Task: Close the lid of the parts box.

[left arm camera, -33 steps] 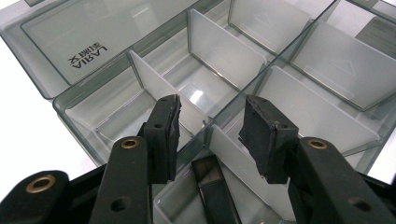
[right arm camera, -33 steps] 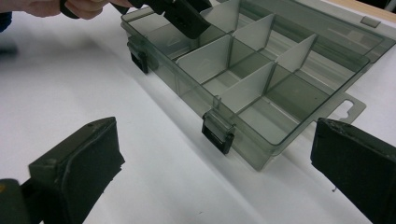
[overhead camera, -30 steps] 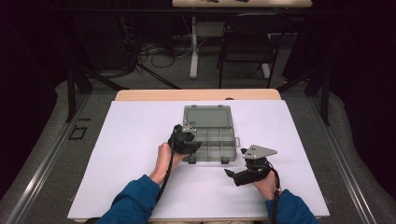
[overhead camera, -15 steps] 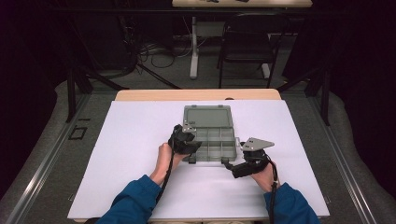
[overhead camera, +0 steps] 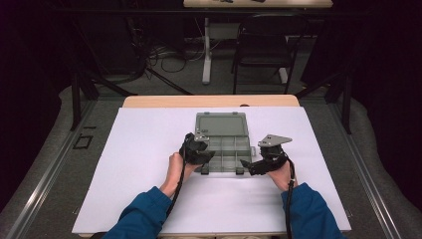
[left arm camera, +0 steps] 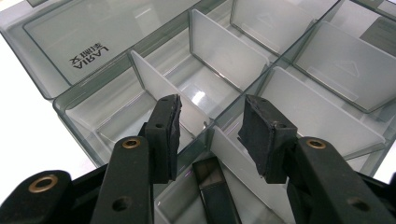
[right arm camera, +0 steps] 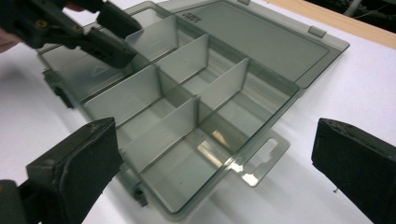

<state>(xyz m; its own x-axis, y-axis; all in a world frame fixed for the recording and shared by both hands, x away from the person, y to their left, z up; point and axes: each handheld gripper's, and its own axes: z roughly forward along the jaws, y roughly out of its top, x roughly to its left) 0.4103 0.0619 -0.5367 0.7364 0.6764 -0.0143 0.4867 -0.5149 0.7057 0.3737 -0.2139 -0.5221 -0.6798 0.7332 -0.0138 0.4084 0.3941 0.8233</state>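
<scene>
High view
Box (overhead camera: 222, 143): clear grey plastic organiser, lying open on the white sheet (overhead camera: 139, 164) that covers the table; lid (overhead camera: 222, 124) flat on the far side, divided tray on the near side
Left gripper (overhead camera: 206, 158): at the box's near-left corner, over the tray edge; jaw gap too small to judge from here
Left hand (overhead camera: 175, 168): just near-left of the box, blue sleeve (overhead camera: 144, 214) behind it
Right gripper (overhead camera: 245, 164): at the box's near-right corner, just beside it, grey plate (overhead camera: 274, 140) on top; jaw gap cannot be told from here
Right hand (overhead camera: 281, 174): near-right of the box
Chair (overhead camera: 263, 45): well beyond the box, past the table's far edge

Left gripper view
Left gripper (left arm camera: 210, 123): jaws part open, a moderate gap, nothing between them; they hang over the box's near-left compartments, either side of a white divider (left arm camera: 161, 91)
Box (left arm camera: 280, 79): dividers upright, compartments empty; black latch (left arm camera: 212, 186) at its near edge, between the jaws
Lid (left arm camera: 70, 37): printed lettering on it, lies beyond the tray

Right gripper view
Right gripper (right arm camera: 215, 154): jaws spread wide, holding nothing; the box's near-right corner and its hang tab (right arm camera: 261, 158) lie between them
Box (right arm camera: 187, 98): empty compartments, lid flat beyond
Left gripper (right arm camera: 100, 30): at the box's far corner in this view, jaw tips over the tray
</scene>
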